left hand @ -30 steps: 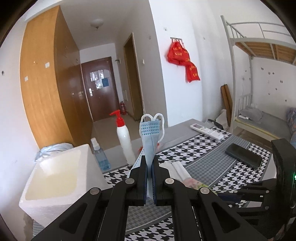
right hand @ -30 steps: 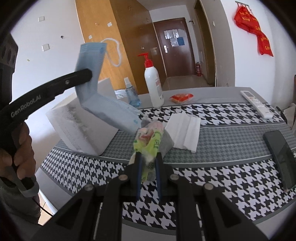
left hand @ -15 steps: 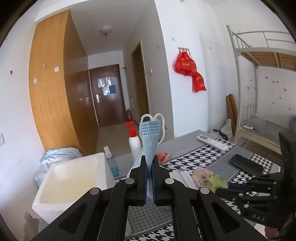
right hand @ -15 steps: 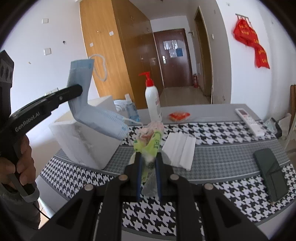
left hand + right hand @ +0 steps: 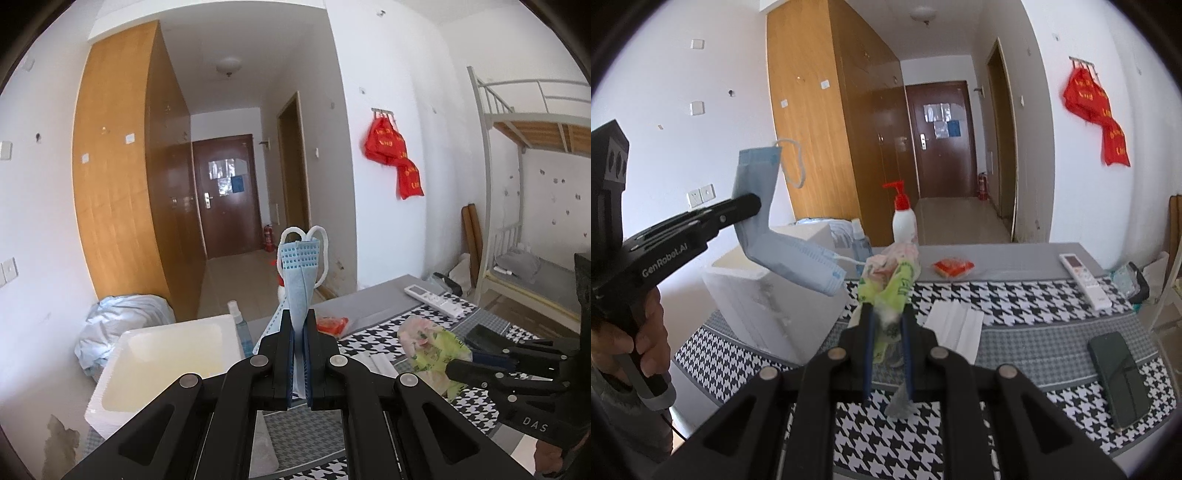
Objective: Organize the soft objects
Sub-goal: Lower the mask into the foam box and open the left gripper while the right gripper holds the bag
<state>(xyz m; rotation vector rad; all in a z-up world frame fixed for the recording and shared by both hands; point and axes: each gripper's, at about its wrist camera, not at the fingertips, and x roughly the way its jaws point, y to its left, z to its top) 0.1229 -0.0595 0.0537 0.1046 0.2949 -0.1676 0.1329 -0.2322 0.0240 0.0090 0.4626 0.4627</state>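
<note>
My left gripper (image 5: pixel 298 314) is shut on a blue face mask (image 5: pixel 300 277) and holds it high above the table; the mask hangs folded with white ear loops, also in the right wrist view (image 5: pixel 768 221). My right gripper (image 5: pixel 886 310) is shut on a crumpled green and pink plastic bag (image 5: pixel 890 277), lifted above the table; the bag also shows in the left wrist view (image 5: pixel 432 343). A white foam box (image 5: pixel 162 362) stands open at the table's left end, below and left of the mask (image 5: pixel 764 295).
On the houndstooth tablecloth (image 5: pixel 1015 295) lie a white folded mask (image 5: pixel 956 325), a red packet (image 5: pixel 953 266), a remote (image 5: pixel 1084 278) and a dark phone (image 5: pixel 1117 374). A pump bottle (image 5: pixel 904 221) and a small spray bottle (image 5: pixel 242 328) stand by the box.
Both grippers have risen well above the table with the mask and the bag in them. The left gripper has shifted nearer the foam box.
</note>
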